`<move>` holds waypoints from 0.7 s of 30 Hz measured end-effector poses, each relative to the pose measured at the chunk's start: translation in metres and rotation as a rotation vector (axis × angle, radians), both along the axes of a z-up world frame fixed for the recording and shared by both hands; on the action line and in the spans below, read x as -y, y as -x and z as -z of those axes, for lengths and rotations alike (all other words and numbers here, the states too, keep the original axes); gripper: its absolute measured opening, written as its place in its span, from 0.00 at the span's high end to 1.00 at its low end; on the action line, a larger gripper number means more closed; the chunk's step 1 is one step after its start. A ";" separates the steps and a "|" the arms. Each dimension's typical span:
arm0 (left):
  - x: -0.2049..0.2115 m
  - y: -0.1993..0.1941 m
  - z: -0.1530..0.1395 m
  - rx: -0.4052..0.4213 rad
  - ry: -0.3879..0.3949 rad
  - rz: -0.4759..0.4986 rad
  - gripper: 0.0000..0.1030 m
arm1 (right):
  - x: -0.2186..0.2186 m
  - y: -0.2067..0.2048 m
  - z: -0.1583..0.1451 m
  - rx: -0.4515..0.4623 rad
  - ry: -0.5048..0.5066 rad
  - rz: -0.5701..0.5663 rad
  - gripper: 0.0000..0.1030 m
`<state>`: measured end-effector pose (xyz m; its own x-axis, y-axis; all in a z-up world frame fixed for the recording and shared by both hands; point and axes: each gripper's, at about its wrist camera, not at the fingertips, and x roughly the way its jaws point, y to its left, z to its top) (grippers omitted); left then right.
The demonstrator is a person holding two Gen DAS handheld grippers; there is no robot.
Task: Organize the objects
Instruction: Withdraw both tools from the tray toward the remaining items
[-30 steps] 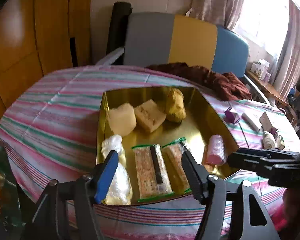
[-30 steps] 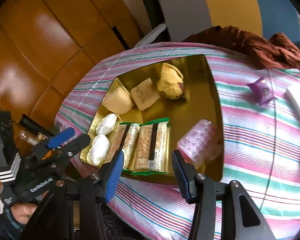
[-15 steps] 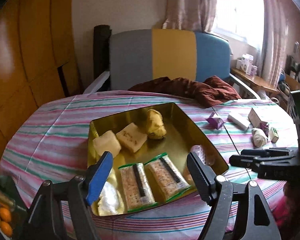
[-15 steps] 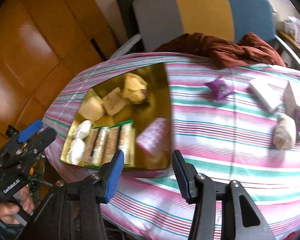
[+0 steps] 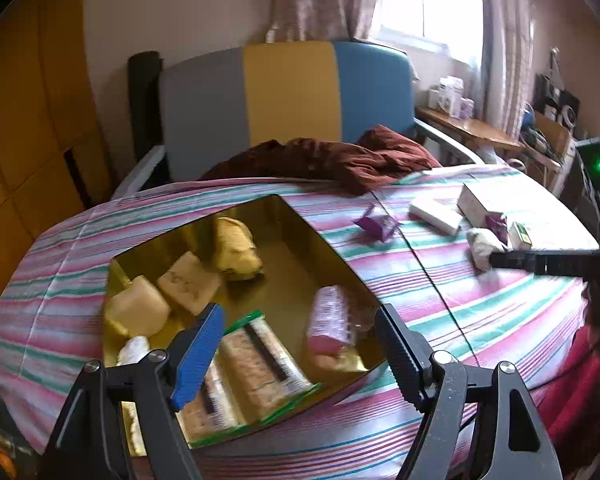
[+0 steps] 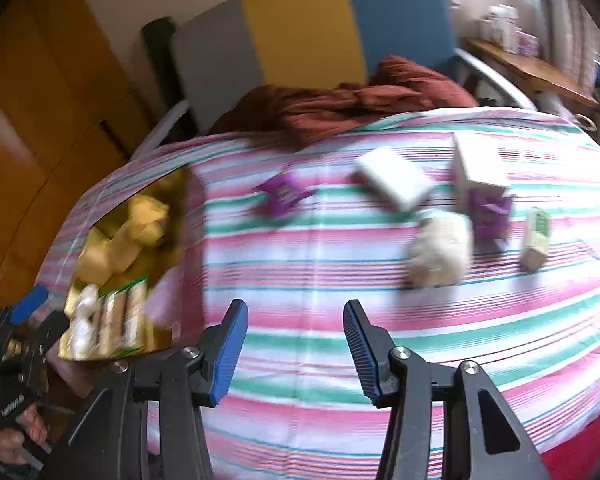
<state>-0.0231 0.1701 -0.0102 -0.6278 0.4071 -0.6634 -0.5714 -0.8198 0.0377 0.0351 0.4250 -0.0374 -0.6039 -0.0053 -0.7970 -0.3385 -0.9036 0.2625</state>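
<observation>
A gold tray on the striped tablecloth holds yellow cakes, two cracker packs, white wrapped pieces and a pink pack. My left gripper hovers open over the tray's near end, gripping nothing. My right gripper is open and empty above bare cloth, to the right of the tray. Beyond it lie a purple packet, a white packet, a white box, a cream wrapped bun and a small green box. The right wrist view is blurred.
A brown cloth is bunched at the table's far edge against a grey, yellow and blue chair. Wooden cabinets stand on the left and a cluttered side table by the window. A hand holds the left gripper.
The right gripper has swept rightward off the tray to the open cloth near the loose packets. The left gripper's jaws have spread wider and its view has swung right.
</observation>
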 end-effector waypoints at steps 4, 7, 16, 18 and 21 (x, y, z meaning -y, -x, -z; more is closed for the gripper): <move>-0.021 0.000 0.005 0.014 0.018 0.047 0.24 | -0.043 -0.009 -0.002 0.003 -0.020 0.112 0.51; -0.036 0.001 0.009 0.029 0.025 0.075 0.24 | -0.075 -0.016 0.000 0.017 -0.042 0.195 0.51; -0.075 0.015 0.019 0.077 0.046 0.126 0.24 | -0.146 -0.045 0.035 0.035 0.077 0.423 0.51; -0.084 0.021 0.023 0.096 0.050 0.127 0.24 | -0.149 -0.048 0.035 0.022 0.097 0.427 0.51; -0.097 0.031 0.027 0.152 0.032 0.134 0.24 | -0.148 -0.048 0.037 0.029 0.113 0.426 0.51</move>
